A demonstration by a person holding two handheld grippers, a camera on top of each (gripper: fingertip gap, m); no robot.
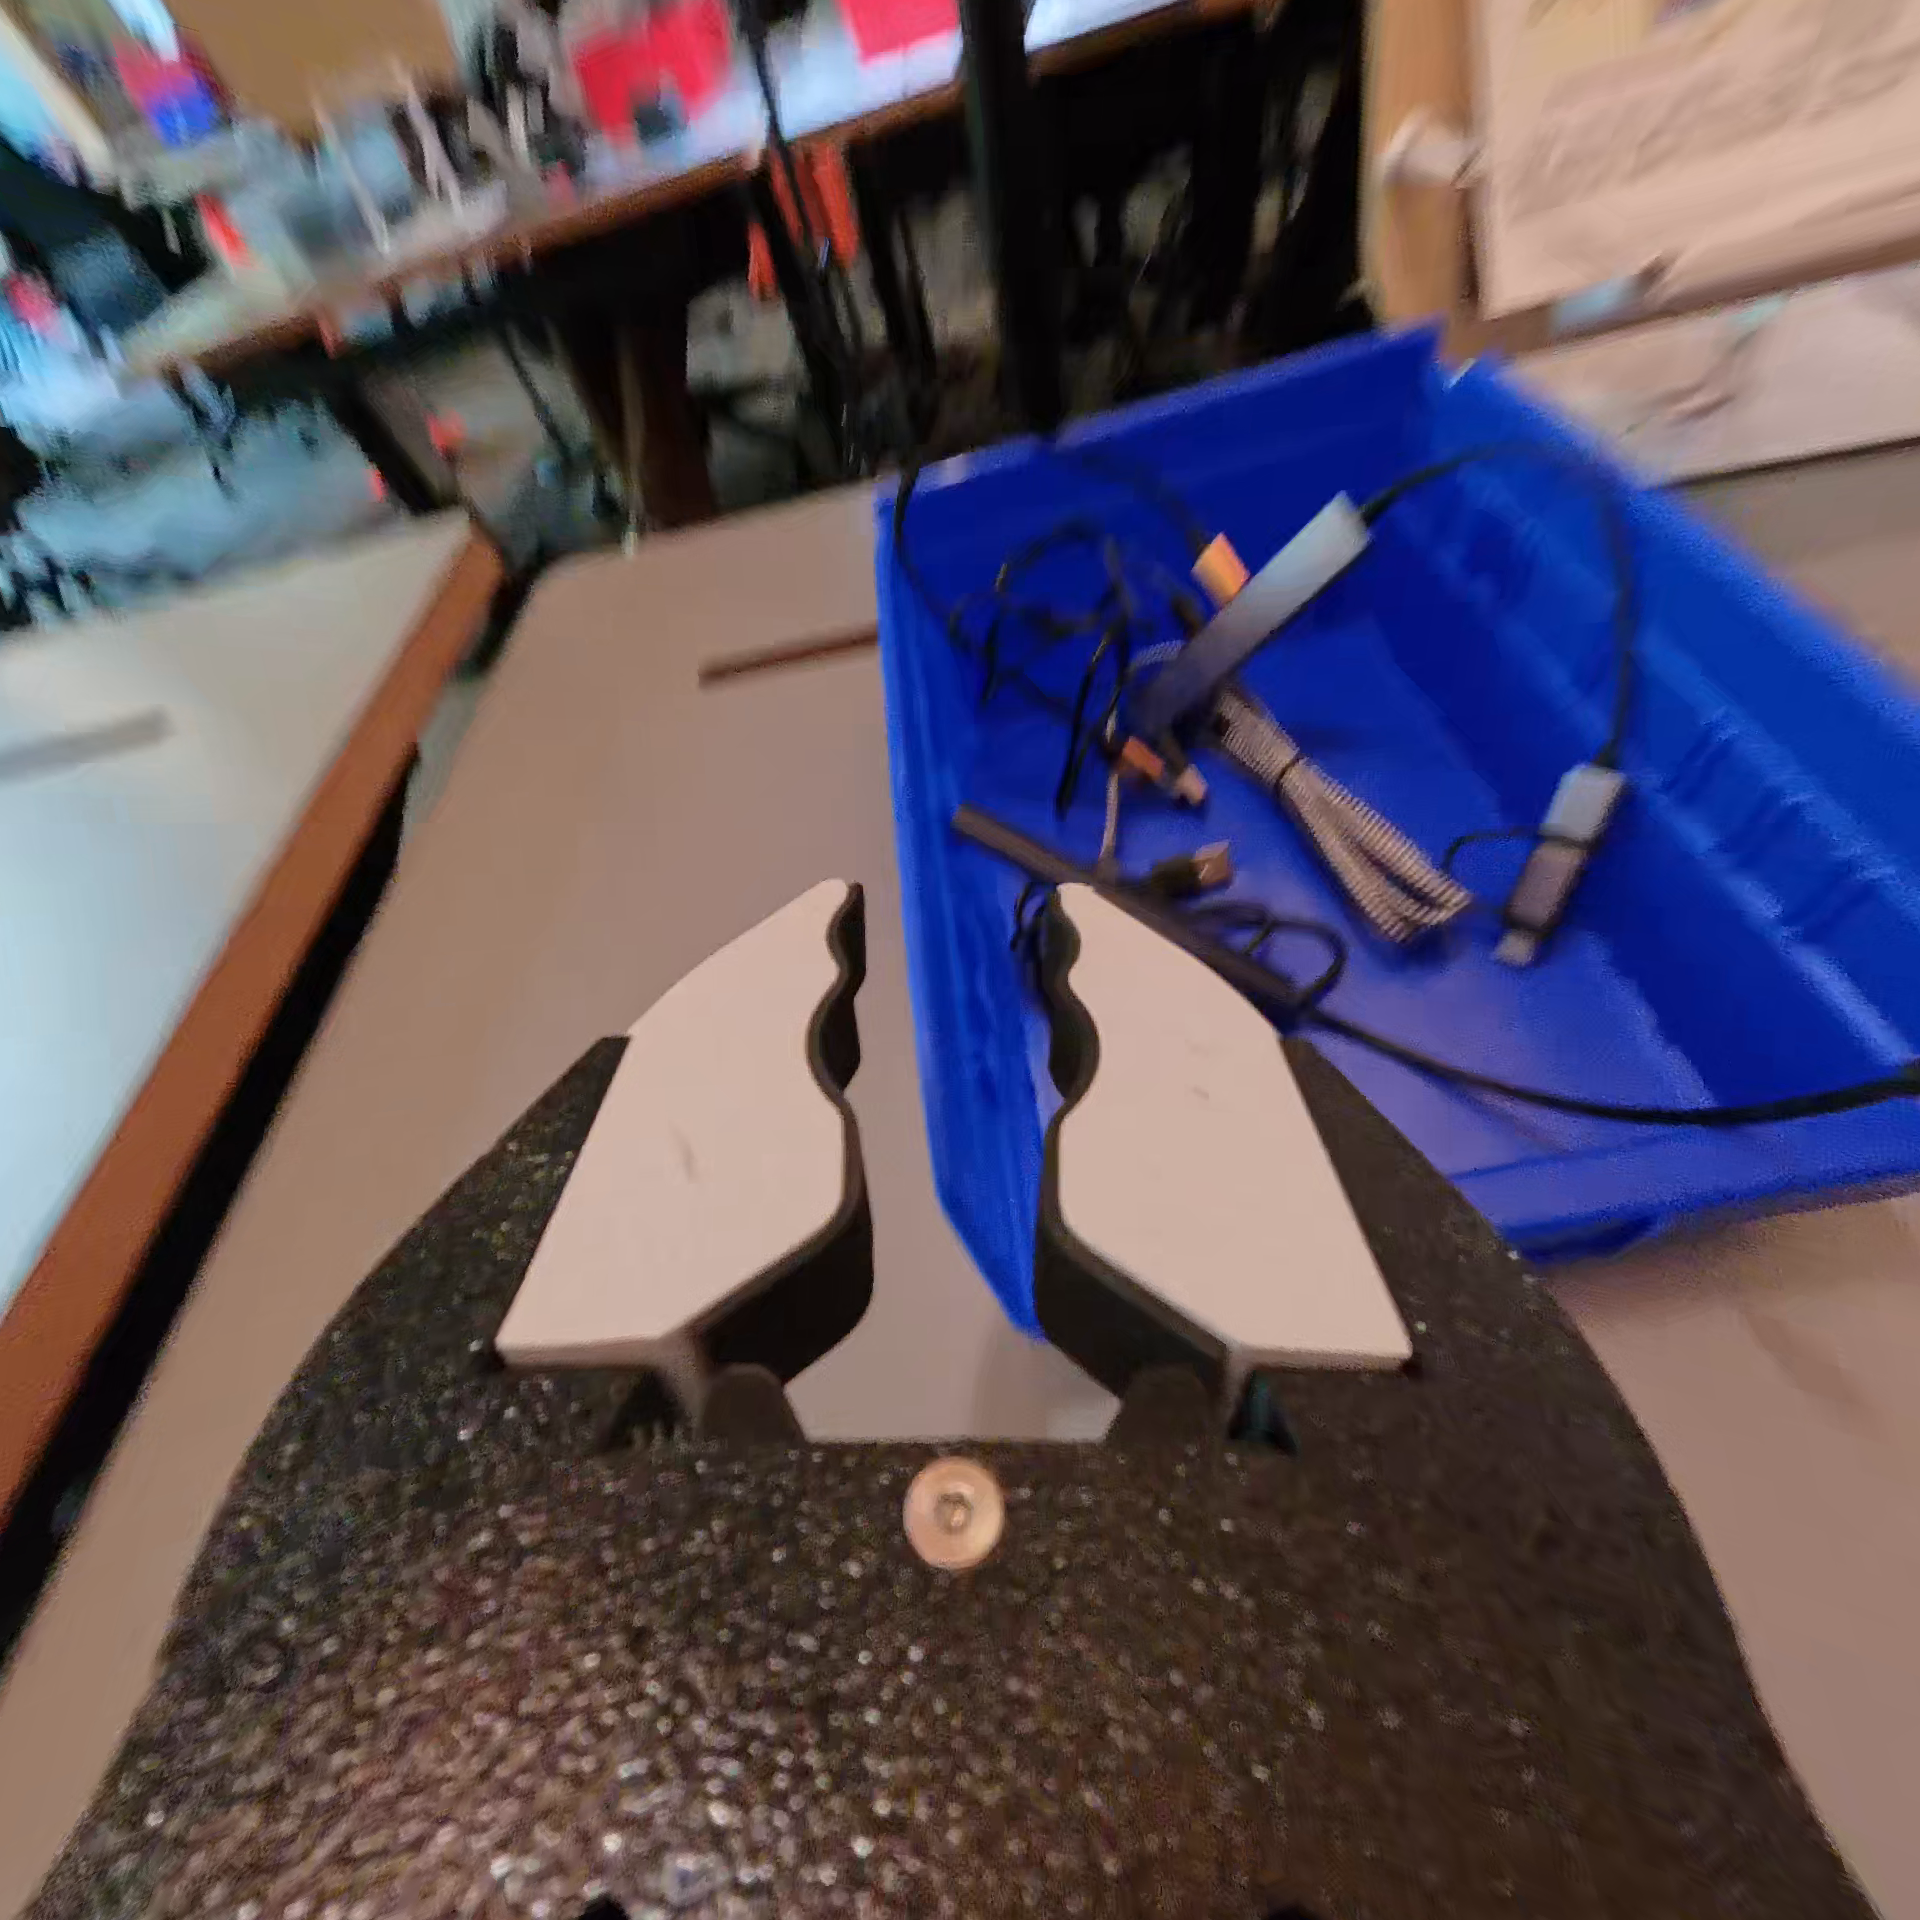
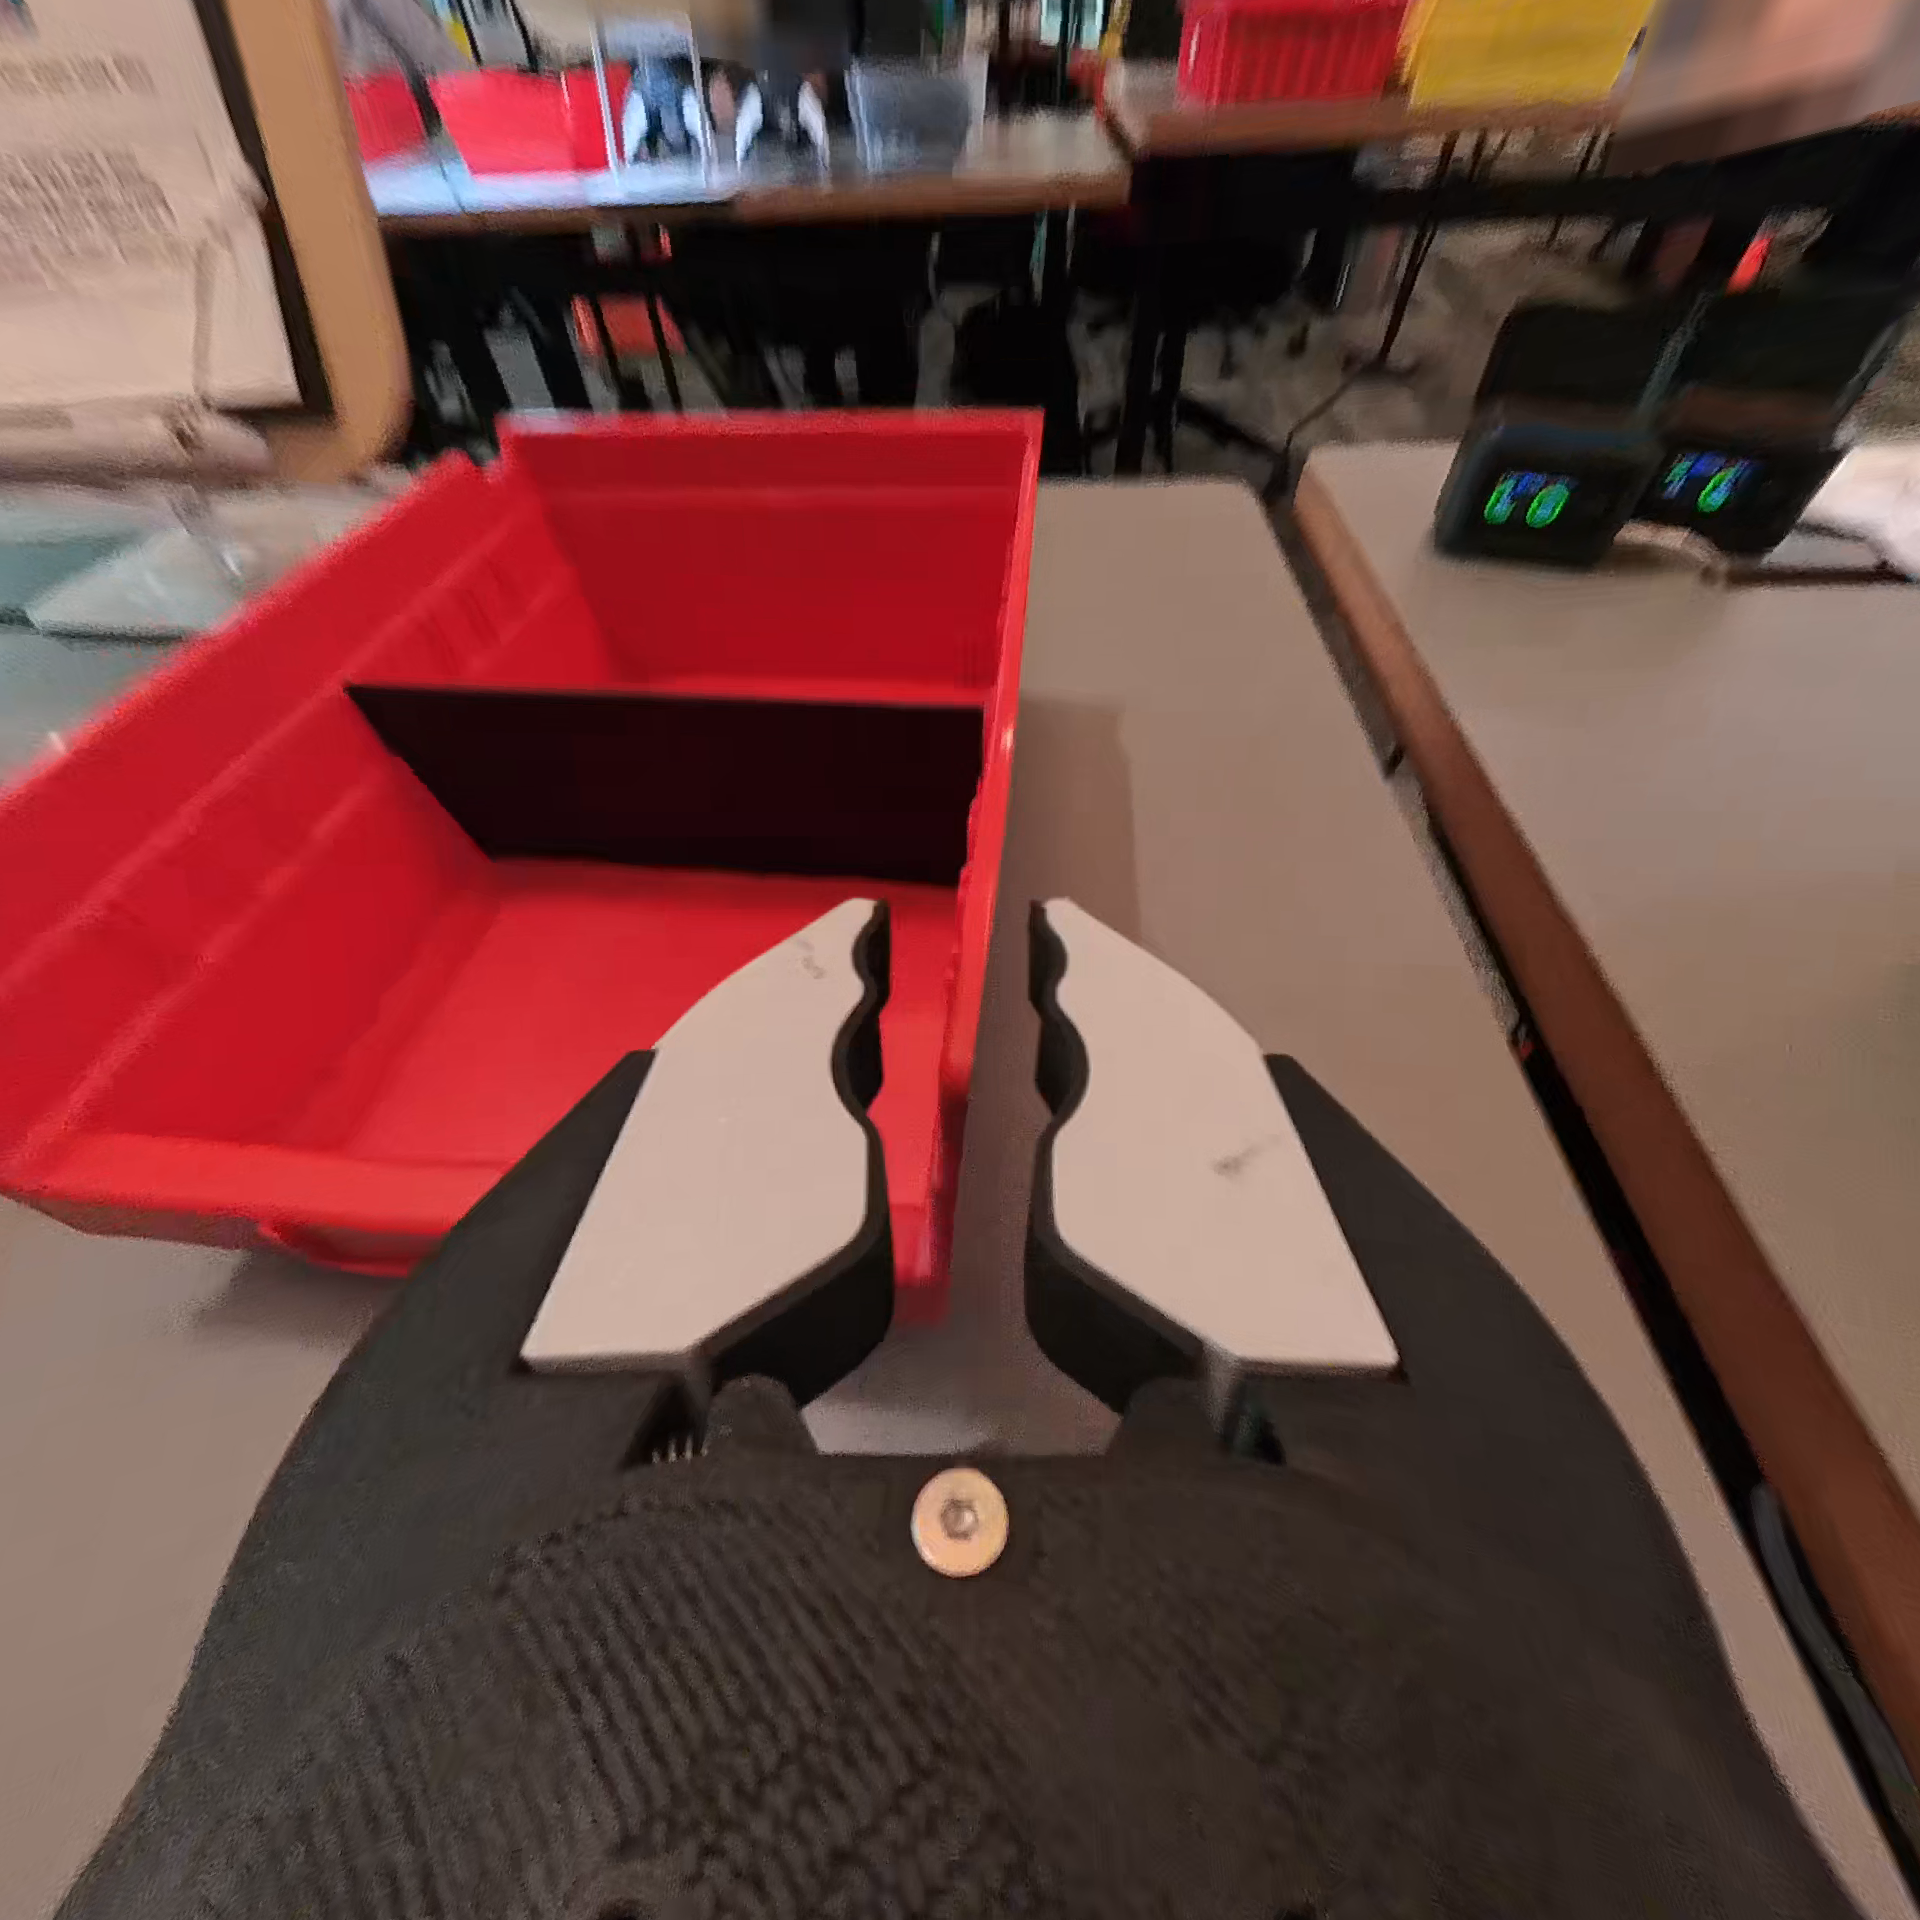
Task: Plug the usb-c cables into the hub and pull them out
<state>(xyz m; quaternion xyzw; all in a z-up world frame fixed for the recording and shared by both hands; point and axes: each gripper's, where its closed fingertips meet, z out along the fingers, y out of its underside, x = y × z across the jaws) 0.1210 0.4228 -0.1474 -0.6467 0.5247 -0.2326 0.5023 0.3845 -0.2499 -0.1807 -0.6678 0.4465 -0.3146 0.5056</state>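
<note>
In the left wrist view a blue bin (image 1: 1766, 790) holds a grey hub (image 1: 1262, 603) leaning against its wall, a second grey adapter (image 1: 1569, 842) on a black cable, a braided grey cable bundle (image 1: 1351, 842) and several black cables with orange-tipped plugs (image 1: 1221, 566). My left gripper (image 1: 954, 904) is open and empty, over the bin's near left wall. In the right wrist view my right gripper (image 2: 961, 920) is open and empty, over the right wall of a red bin (image 2: 260, 883) with a black divider (image 2: 675, 779); nothing shows inside the red bin.
Both bins stand on a grey table (image 2: 1195, 727). A neighbouring table (image 2: 1662, 779) to the right carries two black devices with lit screens (image 2: 1538, 499). Another table (image 1: 156, 831) lies left of the blue bin. Cluttered benches stand at the back. The gap from one gripper's tips to the other's is roughly 70 centimeters.
</note>
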